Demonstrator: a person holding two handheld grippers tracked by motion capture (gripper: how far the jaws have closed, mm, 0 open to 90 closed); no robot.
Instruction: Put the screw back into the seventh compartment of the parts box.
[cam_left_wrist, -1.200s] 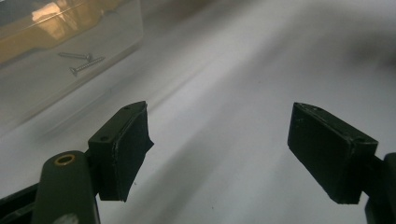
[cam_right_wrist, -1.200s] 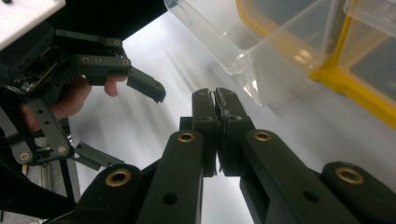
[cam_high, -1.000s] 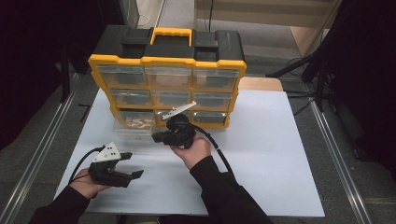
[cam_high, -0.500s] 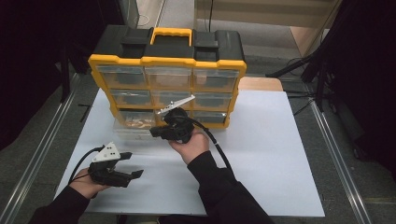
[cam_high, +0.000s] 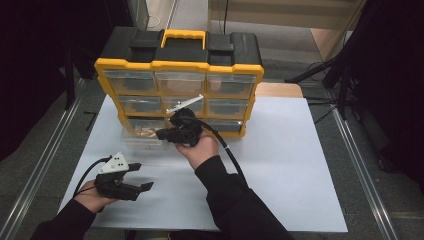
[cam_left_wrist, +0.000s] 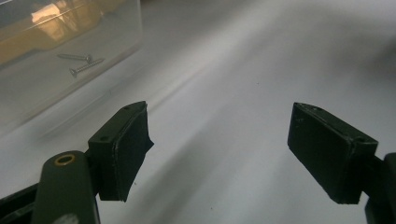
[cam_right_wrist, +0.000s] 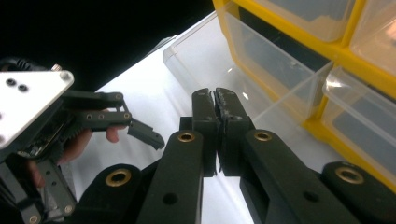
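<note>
A yellow and black organizer (cam_high: 131, 64) with clear drawers stands at the back of the white board (cam_high: 280, 150). One clear drawer (cam_high: 136, 141) is pulled out at its lower left and rests on the board. Two screws (cam_left_wrist: 80, 64) lie in that drawer (cam_left_wrist: 28, 88). My right gripper (cam_high: 160, 134) hovers just right of the drawer and points left. Its jaws (cam_right_wrist: 215, 99) are pressed together, and I see nothing between them. My left gripper (cam_high: 144, 175) rests low near the board's front left, open, with only bare board between its jaws (cam_left_wrist: 219, 140).
The organizer's other clear drawers (cam_right_wrist: 299, 70) are pushed in. Metal rails (cam_high: 45, 165) run along both sides of the board. A black cable (cam_high: 227, 150) trails from the right gripper over the board. Bare board lies to the right of my right arm.
My right gripper has risen a little and moved away from me toward the organizer, still shut. The left gripper has stayed in place.
</note>
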